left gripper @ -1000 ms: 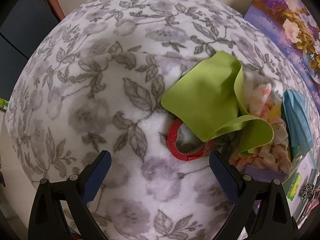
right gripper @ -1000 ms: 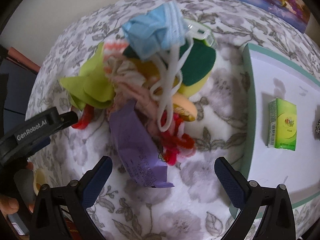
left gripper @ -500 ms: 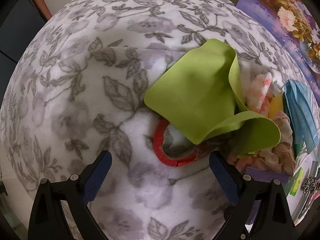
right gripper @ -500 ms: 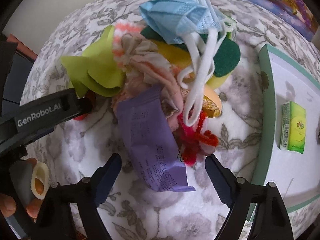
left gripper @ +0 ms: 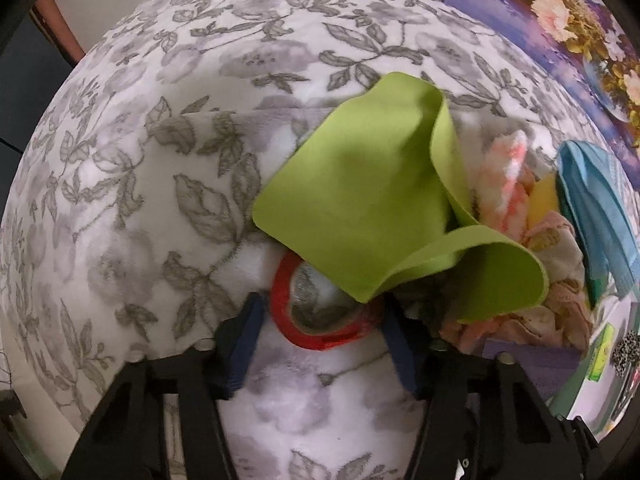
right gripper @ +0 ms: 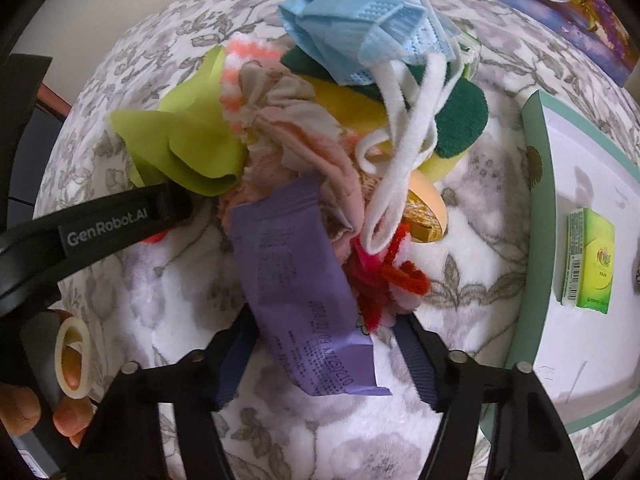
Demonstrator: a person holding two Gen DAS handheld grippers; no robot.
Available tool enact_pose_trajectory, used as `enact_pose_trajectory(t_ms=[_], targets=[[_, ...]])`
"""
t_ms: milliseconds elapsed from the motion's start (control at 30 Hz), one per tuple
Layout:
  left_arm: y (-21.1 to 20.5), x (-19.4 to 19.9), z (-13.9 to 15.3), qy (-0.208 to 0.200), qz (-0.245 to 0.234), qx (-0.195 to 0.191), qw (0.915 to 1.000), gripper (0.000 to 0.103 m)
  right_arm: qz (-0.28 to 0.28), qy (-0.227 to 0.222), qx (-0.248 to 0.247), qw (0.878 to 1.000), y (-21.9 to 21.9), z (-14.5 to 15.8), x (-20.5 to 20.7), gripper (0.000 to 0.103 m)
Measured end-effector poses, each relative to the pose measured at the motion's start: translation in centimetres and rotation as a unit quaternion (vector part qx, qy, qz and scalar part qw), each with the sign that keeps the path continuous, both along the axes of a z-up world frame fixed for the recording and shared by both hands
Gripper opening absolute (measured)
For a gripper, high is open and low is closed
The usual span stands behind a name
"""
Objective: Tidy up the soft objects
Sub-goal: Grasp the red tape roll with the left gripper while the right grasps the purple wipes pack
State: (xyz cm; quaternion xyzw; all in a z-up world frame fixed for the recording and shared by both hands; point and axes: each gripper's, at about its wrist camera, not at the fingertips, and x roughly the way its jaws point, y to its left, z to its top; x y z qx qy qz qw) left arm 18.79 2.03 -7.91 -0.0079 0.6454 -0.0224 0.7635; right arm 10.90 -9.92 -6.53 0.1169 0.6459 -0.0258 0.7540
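A heap of soft things lies on a floral blanket [left gripper: 152, 168]. A lime green sheet [left gripper: 360, 208] partly covers a red tape ring [left gripper: 316, 338]. My left gripper [left gripper: 320, 304] points down with the ring between its closing jaws; the blue pads stand just beside its rim. In the right wrist view, a purple packet [right gripper: 296, 272] lies between the closing jaws of my right gripper [right gripper: 326, 320], beside red pipe cleaners [right gripper: 400, 280]. The pads are close to the packet and do not clearly press on it. A blue face mask [right gripper: 360, 28], pink cloth [right gripper: 304, 140] and a green-and-yellow sponge [right gripper: 460, 120] top the heap.
A white tray with a teal rim [right gripper: 536, 160] lies to the right and holds a small green box [right gripper: 590, 260]. A flower painting [left gripper: 560, 20] leans at the back. The left gripper's black arm [right gripper: 120, 224] and a person's fingers [right gripper: 68, 420] cross the right wrist view's left side.
Both grippers have sunk towards the heap and their jaws have narrowed, the left around the red tape ring, the right around the purple packet.
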Motion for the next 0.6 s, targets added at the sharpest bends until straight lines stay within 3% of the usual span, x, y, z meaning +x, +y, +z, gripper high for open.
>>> enact_pose_trajectory(t_ms=[133, 600], targets=[[-0.8, -0.8, 0.2, -0.003, -0.011, 0.014, 0.9998, 0.054, 0.002, -0.004, 0.013, 1.000, 0.1, 0.3, -0.3, 0.053], [-0.5, -5.6, 3.0, -0.016, -0.014, -0.001, 0.9998, 0.054, 0.017, -0.017, 0.031, 0.999, -0.4, 1.6, -3.8, 0.047]])
